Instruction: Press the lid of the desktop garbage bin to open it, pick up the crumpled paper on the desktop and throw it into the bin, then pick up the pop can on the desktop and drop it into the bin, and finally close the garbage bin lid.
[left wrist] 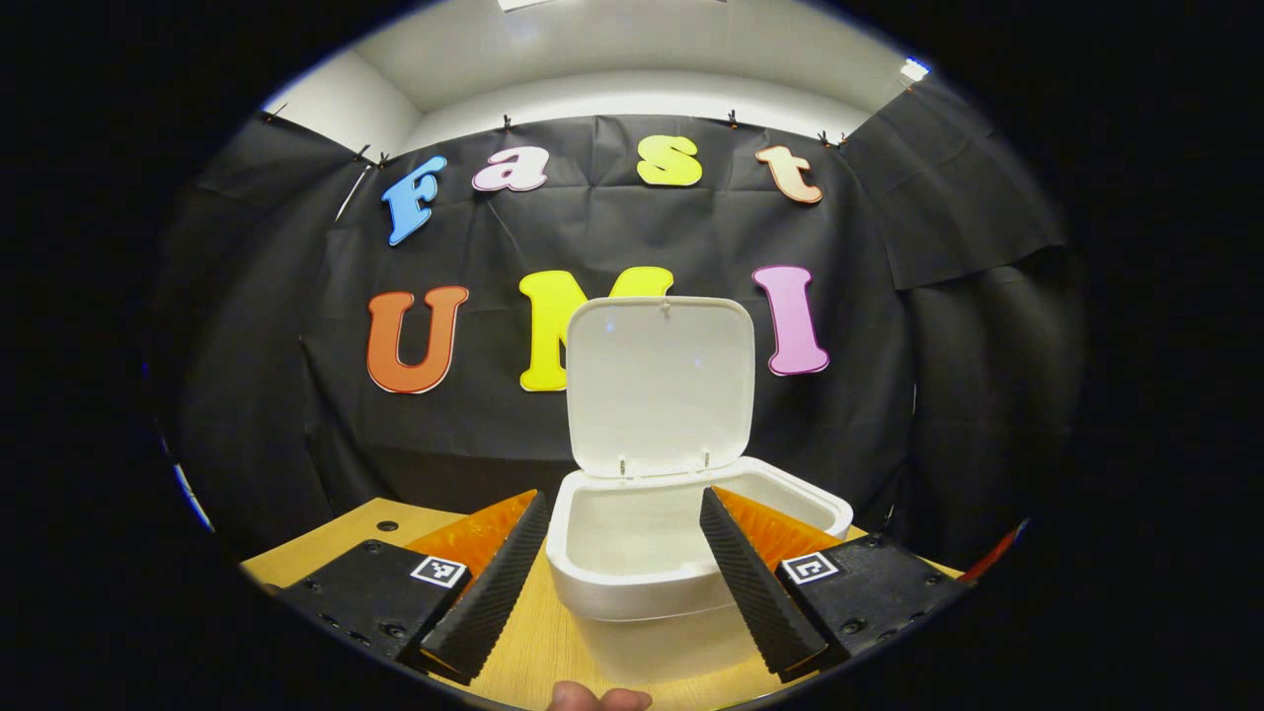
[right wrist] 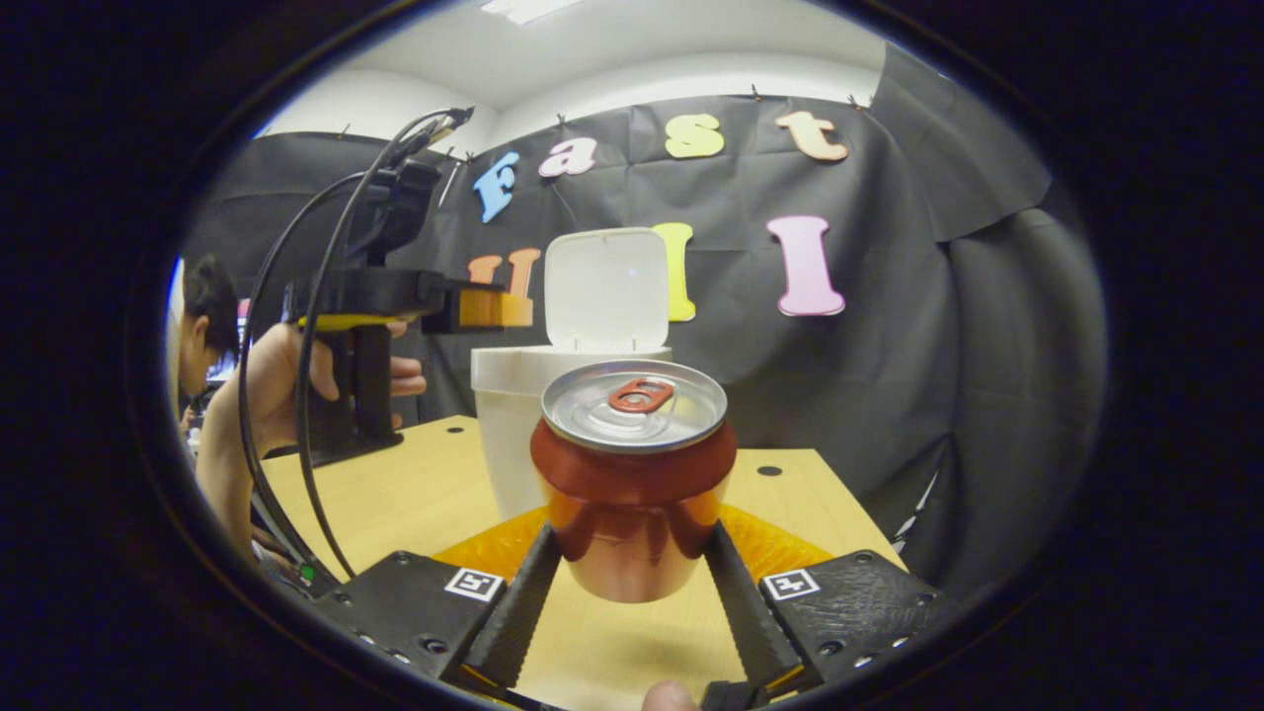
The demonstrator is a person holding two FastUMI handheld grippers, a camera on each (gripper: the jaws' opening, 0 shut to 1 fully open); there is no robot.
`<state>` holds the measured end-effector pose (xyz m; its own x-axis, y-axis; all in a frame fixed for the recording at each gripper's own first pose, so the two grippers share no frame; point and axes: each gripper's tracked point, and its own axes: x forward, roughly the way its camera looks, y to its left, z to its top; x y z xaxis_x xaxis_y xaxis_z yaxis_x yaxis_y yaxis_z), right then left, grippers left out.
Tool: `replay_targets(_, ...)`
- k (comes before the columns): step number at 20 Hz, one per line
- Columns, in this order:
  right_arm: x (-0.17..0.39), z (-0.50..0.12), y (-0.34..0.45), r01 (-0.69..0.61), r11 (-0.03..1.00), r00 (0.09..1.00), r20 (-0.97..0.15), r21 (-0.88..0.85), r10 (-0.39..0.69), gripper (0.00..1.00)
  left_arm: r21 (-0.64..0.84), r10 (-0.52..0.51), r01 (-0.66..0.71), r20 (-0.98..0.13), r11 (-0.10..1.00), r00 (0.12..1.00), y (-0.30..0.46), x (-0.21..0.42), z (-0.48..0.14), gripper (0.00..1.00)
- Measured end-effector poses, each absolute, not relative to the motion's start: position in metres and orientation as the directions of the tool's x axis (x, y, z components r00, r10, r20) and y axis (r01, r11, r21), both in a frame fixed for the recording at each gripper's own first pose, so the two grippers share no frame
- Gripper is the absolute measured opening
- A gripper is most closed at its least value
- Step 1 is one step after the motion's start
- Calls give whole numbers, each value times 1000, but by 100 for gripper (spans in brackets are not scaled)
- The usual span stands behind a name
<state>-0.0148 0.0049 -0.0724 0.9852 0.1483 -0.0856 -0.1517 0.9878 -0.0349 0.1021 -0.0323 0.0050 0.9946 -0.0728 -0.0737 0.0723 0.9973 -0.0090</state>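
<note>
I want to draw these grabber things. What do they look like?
Each gripper, left and right, has two wedge-shaped fingers with ribbed inner faces. Behind them sit black blocks, each with a small square black-and-white marker. In the right gripper view, the left gripper has a black upright handle and looping black cables.
</note>
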Motion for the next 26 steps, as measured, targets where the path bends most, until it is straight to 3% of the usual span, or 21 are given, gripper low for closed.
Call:
replay_targets(12, 18, -4, 49, -250, 965, 968, -47, -75, 247, 80, -19, 13, -14, -38, 1000, 999, 12, 45, -1, 99)
replay_targets(26, 73, 62, 86, -294, 954, 955, -42, -56, 292, 80, -16, 77, -80, -127, 997, 989, 48, 5, -48, 100)
